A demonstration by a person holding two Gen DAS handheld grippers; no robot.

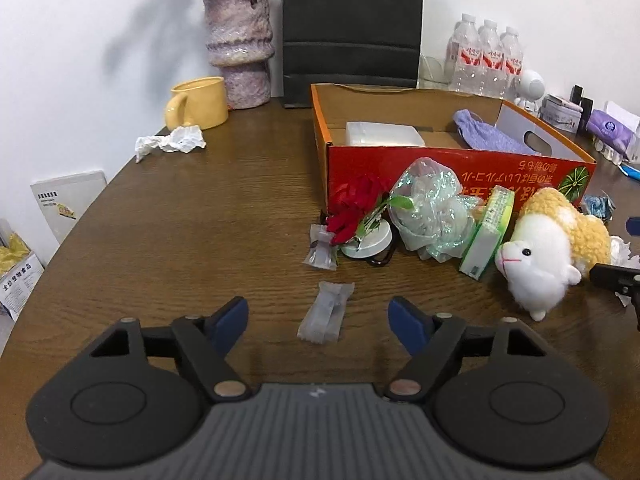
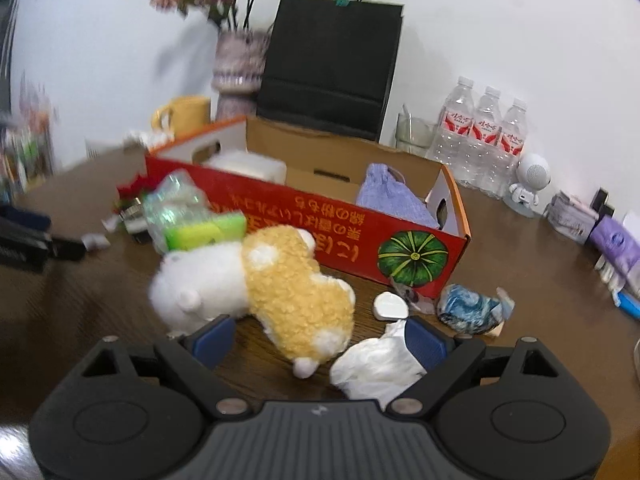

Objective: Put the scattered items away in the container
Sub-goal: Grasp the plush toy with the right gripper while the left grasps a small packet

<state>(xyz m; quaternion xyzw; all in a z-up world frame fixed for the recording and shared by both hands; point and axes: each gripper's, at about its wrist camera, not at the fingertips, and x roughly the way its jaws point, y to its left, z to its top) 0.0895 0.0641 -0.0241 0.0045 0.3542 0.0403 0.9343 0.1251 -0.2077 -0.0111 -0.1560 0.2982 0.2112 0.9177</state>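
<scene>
A red cardboard box (image 1: 460, 176) (image 2: 320, 224) stands on the wooden table and holds a white plastic case (image 1: 384, 134) and a purple cloth (image 1: 488, 132). In front of it lie a red rose (image 1: 356, 208), a crumpled clear wrapper (image 1: 432, 208), a green packet (image 1: 488, 236), a plush sheep (image 1: 552, 248) (image 2: 280, 284) and two small clear sachets (image 1: 326, 312) (image 1: 322, 250). My left gripper (image 1: 318, 320) is open around the nearer sachet. My right gripper (image 2: 318, 340) is open, with the sheep's rear and a crumpled white tissue (image 2: 376, 364) between its fingers.
A yellow mug (image 1: 198, 102), a purple vase (image 1: 240, 48) and a black paper bag (image 1: 352, 28) stand at the back. Another crumpled tissue (image 1: 172, 142) lies by the mug. Water bottles (image 2: 484, 136), a small white robot figure (image 2: 530, 180), a blue-white wrapper (image 2: 468, 308) and a white lid (image 2: 390, 306) are at the right.
</scene>
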